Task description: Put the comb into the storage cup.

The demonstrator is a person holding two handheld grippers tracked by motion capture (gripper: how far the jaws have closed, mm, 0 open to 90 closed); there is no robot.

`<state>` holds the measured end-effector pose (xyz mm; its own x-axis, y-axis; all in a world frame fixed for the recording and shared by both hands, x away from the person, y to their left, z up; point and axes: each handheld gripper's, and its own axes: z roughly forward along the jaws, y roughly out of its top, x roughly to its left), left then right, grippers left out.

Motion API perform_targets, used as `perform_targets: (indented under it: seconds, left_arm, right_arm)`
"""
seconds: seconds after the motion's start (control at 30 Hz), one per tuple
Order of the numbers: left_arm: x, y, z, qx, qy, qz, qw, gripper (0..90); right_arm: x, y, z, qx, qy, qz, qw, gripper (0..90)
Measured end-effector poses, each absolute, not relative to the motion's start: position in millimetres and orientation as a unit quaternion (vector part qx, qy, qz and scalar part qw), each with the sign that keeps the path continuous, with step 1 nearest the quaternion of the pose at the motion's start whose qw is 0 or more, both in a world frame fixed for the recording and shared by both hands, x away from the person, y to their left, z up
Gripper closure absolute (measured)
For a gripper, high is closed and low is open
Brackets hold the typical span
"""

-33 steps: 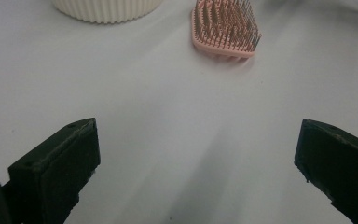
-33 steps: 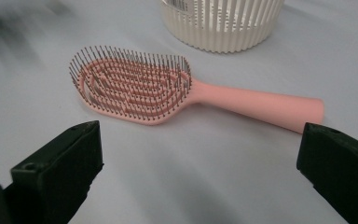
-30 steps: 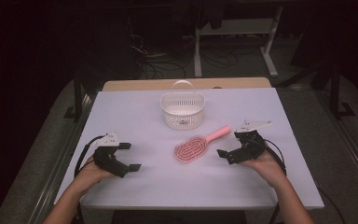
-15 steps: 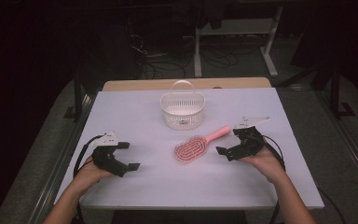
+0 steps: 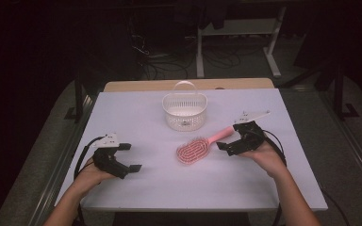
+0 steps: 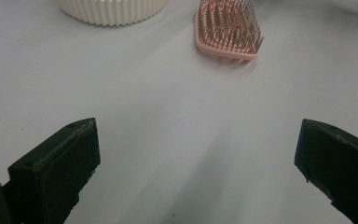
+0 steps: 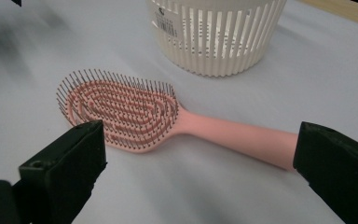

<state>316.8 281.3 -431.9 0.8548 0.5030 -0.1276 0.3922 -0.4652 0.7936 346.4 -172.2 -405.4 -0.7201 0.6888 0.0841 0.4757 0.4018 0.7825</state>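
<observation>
The table (image 5: 136,113) is evenly lit from above while the room behind lies dark. Shadows are soft. The right gripper view smears at its upper left; jaws look slightly soft.

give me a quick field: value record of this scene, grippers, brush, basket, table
left gripper: jaws open, on the near left of the table, nothing between them
right gripper: jaws open, beside the brush handle, not gripping
hairbrush: pink, lying bristles up, handle pointing to the far right
basket: white, slatted, handle upright, beyond the brush
table: pale top
</observation>
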Motion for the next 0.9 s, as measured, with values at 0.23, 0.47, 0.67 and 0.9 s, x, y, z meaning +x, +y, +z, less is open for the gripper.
perform_targets:
  seconds: [0.23, 0.47, 0.67, 0.9]
  left_arm:
    - [317.2, 282.2, -431.8, 0.854, 0.263, 0.063, 0.444, 0.0]
    - [317.3, 282.7, -431.7, 0.853, 0.264, 0.064, 0.446, 0.0]
    - [317.5, 282.7, -431.8, 0.854, 0.263, 0.063, 0.445, 0.0]
    - [317.3, 282.7, -431.5, 0.853, 0.263, 0.064, 0.445, 0.0]
  right_arm:
    - [352.6, -169.3, -401.8, 0.35, 0.828, 0.419, 0.128, 3.7]
    - [357.3, -167.8, -397.9, 0.35, 0.828, 0.419, 0.13, 4.7]
    - [361.0, -167.8, -397.1, 0.352, 0.828, 0.417, 0.127, 5.6]
    - [367.7, -166.9, -393.2, 0.354, 0.827, 0.417, 0.13, 6.8]
